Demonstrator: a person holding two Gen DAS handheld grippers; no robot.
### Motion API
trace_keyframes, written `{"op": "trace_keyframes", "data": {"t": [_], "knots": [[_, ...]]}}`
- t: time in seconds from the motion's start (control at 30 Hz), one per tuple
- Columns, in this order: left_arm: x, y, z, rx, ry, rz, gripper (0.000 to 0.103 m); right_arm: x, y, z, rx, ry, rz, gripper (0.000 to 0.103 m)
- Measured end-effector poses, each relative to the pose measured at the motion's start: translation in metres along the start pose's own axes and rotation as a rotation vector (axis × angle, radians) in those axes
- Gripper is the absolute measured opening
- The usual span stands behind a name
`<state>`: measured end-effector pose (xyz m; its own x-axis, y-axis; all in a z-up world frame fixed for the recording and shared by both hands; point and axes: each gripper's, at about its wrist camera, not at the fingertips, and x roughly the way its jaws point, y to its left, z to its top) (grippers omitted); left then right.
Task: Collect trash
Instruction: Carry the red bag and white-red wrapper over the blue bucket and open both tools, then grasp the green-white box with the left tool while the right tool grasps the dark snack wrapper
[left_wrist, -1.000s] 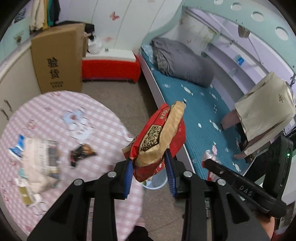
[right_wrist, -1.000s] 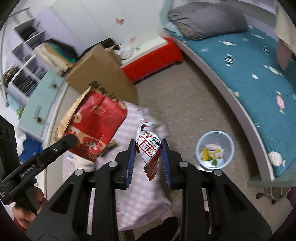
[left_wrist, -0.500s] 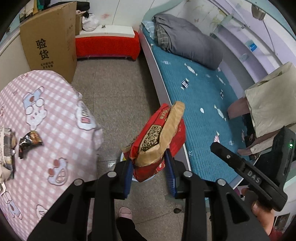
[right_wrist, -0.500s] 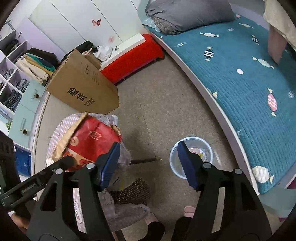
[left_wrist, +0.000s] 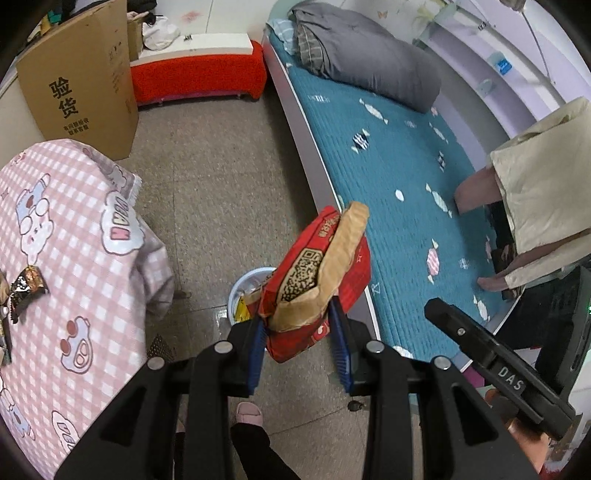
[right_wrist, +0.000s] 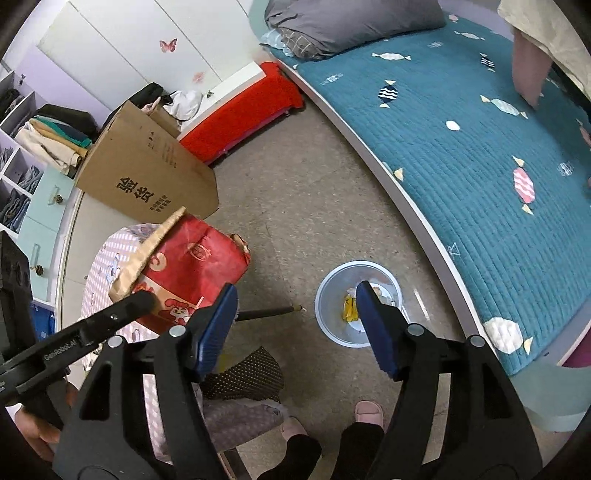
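A crumpled red and tan snack bag (left_wrist: 317, 273) hangs above the pale blue bin (right_wrist: 332, 291), which holds yellow wrappers.

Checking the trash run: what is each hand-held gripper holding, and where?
Left hand-held gripper: red bag, pinched at its lower end. Right hand-held gripper: nothing, open.
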<state>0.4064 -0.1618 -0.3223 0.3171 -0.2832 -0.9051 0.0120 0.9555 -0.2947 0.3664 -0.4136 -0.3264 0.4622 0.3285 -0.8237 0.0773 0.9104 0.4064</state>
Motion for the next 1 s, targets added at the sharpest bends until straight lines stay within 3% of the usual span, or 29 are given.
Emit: {"op": "trace_keyframes", "data": {"t": [0.33, 0.4, 0.43, 0.47, 0.6, 0.77, 1.0], "knots": [[0.018, -0.025, 0.006, 0.043, 0.036, -0.023, 0.034, -0.018, -0.008, -0.001, 0.000, -0.062, -0.020, 0.068], [0.022, -0.028, 0.010, 0.042, 0.044, -0.027, 0.048, -0.022, -0.009, 0.000, -0.003, -0.078, -0.025, 0.069], [0.026, -0.028, 0.011, 0.031, 0.059, -0.027, 0.071, -0.023, -0.010, 0.000, -0.003, -0.081, -0.026, 0.069], [0.028, -0.026, 0.012, 0.018, 0.065, -0.037, 0.079, -0.025, -0.010, 0.000, -0.002, -0.082, -0.027, 0.069], [0.029, -0.017, 0.007, -0.036, 0.076, -0.037, 0.079, -0.026, -0.010, -0.002, -0.007, -0.075, -0.032, 0.069], [0.006, 0.001, -0.008, -0.056, 0.023, -0.020, 0.079, -0.020, 0.006, -0.010, -0.036, -0.049, -0.023, 0.069], [-0.050, 0.057, -0.026, -0.118, -0.073, 0.004, 0.079, -0.009, 0.085, -0.027, -0.146, -0.014, 0.055, 0.069]]}}
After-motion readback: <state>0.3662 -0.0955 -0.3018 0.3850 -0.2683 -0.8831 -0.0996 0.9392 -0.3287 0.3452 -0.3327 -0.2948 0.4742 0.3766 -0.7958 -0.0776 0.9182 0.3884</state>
